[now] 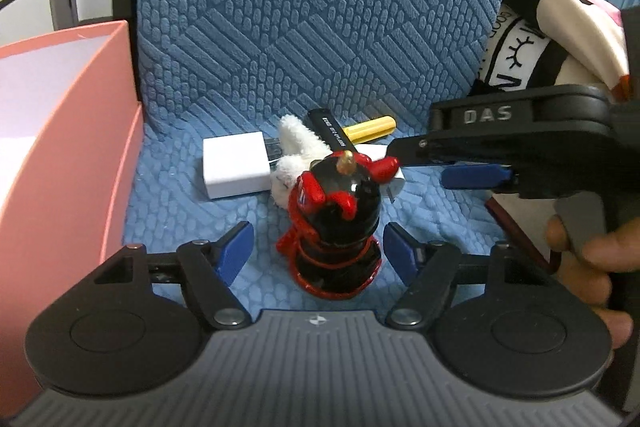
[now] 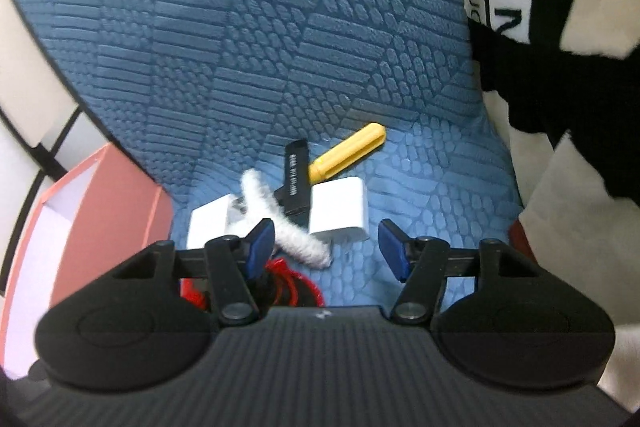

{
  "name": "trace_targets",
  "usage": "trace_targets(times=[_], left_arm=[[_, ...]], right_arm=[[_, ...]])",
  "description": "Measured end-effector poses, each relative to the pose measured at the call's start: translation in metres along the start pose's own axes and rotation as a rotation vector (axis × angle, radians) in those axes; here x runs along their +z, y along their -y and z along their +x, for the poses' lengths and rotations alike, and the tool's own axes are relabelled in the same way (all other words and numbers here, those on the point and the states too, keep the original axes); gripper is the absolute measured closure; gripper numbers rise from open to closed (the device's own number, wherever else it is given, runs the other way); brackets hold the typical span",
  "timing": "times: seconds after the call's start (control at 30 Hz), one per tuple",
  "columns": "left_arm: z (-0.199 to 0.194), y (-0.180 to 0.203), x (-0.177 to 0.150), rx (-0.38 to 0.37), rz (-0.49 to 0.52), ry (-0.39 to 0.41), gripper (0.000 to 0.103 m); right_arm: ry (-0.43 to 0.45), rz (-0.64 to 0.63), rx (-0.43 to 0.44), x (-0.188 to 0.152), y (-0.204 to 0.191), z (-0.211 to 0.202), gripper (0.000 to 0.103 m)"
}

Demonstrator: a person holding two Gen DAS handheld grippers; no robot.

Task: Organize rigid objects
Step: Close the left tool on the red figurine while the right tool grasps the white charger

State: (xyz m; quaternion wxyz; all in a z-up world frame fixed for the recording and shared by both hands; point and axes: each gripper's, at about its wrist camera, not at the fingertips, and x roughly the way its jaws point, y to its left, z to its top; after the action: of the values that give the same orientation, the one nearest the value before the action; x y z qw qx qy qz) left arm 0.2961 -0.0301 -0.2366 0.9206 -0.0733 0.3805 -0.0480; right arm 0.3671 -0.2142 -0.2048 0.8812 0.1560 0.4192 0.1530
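Note:
A black and red figurine [image 1: 336, 223] stands upright on the blue quilted seat between the open fingers of my left gripper [image 1: 318, 251], untouched. Behind it lie a white charger block [image 1: 236, 165], a fluffy white toy [image 1: 298, 151], a black stick [image 1: 330, 133] and a yellow peg [image 1: 370, 128]. My right gripper [image 2: 326, 247] is open and empty, hovering above the pile; in the left wrist view it reaches in from the right [image 1: 476, 163]. Below it lie a second white charger [image 2: 340, 213], the black stick [image 2: 297, 183], the yellow peg [image 2: 346, 151] and the white fluffy toy [image 2: 280, 215]. The figurine's red edge [image 2: 288, 281] shows under its left finger.
An open pink box [image 1: 72, 131] stands at the left of the seat, also seen in the right wrist view [image 2: 100, 223]. A black and white plush cushion [image 1: 532, 39] leans at the right. The blue quilted backrest [image 1: 320, 7] rises behind the objects.

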Motion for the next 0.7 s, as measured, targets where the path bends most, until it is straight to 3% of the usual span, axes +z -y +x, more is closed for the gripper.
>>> trace_targets(times=[0.17,0.27,0.43,0.7], left_arm=[[0.011,0.004,0.006,0.002,0.008,0.006,0.027],[0.013,0.005,0.010,0.017,0.017,0.028,0.035],[0.017,0.003,0.013,-0.006,-0.002,0.023,0.040],[0.020,0.008,0.010,-0.013,0.033,0.021,0.041]], right_arm=[[-0.036,-0.001,-0.036,0.010,0.003,0.022,0.048],[-0.065,0.000,-0.040,0.012,0.003,0.032,0.048],[-0.089,-0.007,-0.021,0.014,0.000,0.044,0.048],[-0.117,-0.065,-0.031,0.017,-0.008,0.059,0.048]])
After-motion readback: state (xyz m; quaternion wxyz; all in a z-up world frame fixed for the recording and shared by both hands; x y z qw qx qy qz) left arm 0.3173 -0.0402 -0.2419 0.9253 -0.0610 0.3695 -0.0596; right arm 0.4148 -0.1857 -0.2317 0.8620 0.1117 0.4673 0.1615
